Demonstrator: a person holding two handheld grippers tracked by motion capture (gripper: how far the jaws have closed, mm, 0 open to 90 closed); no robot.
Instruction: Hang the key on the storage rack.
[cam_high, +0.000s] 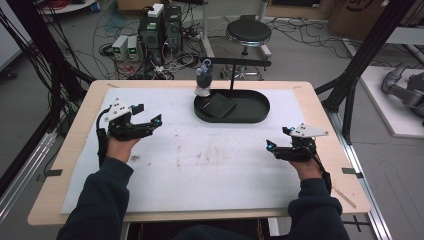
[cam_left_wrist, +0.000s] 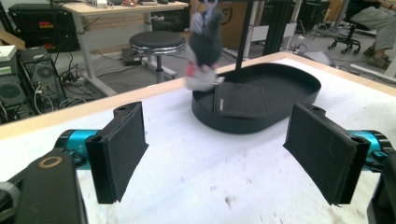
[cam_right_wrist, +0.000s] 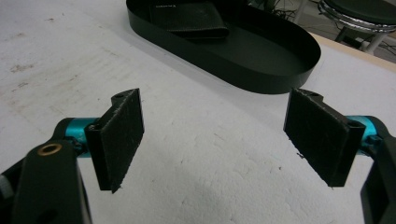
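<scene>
Two forearms in dark sleeves are coming in from the near edge, each hand carrying one gripper — two grippers in all. The left gripper (cam_high: 148, 114) is hovering over the left part of the white mat (cam_high: 200, 165), its jaws spread wide and gripping nothing. The right gripper (cam_high: 278, 138) is hanging over the right part of the mat, a little nearer the person, its jaws likewise released and empty. Both are sitting well apart from each other and from the tray.

Farther off, at the far middle of the mat, one black oval tray (cam_high: 255, 111) is lying flat. Inside its left half one flat black wallet-like pouch (cam_high: 216, 106) is resting. One thin black stand (cam_high: 231, 75) is rising from the tray, and one small grey plush toy (cam_high: 203, 79) is hanging at its left end, just above the tray's left rim — blurred in the left gripper view.

Beyond the table, one round black stool (cam_high: 248, 33) is standing on the floor.
</scene>
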